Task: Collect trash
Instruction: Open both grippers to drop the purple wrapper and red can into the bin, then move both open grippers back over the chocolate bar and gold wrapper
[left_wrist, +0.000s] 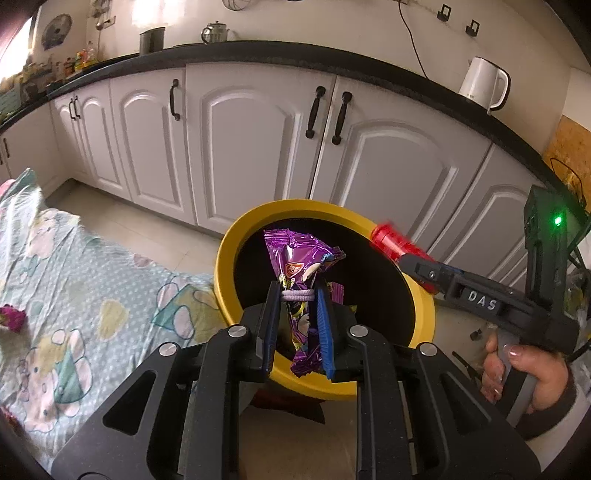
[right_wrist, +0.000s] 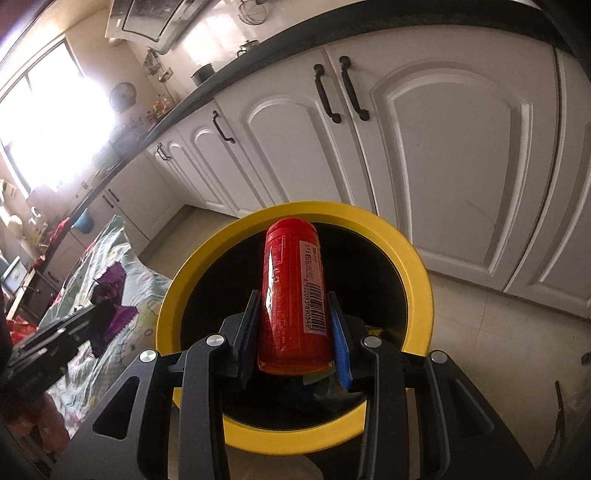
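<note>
Two tools are held over the same yellow-rimmed bin (left_wrist: 424, 295), which stands on the tiled floor in front of the white cabinet doors (left_wrist: 240, 147), with a bed covered by a patterned sheet (left_wrist: 74, 277) just beside it on the left. The bin has a black inside, and some wrappers already lie at its bottom. The left tool (left_wrist: 295, 291) points forward and slightly down over the near side of the opening; its jaws are pressed on a purple snack wrapper (left_wrist: 295, 258), which stands up between them above the bin. The right tool (right_wrist: 293, 299) comes in from the right side, and in the left wrist view the person's right hand (left_wrist: 524, 373) grips its handle with the fingers curled around it. Its jaws pinch a red can (right_wrist: 291, 295) by the lower body, so the can points forward and reaches out over the middle of the bin, barcode side facing up. On the black counter (left_wrist: 406, 85) above the cabinets stands a white kettle (left_wrist: 484, 83).
</note>
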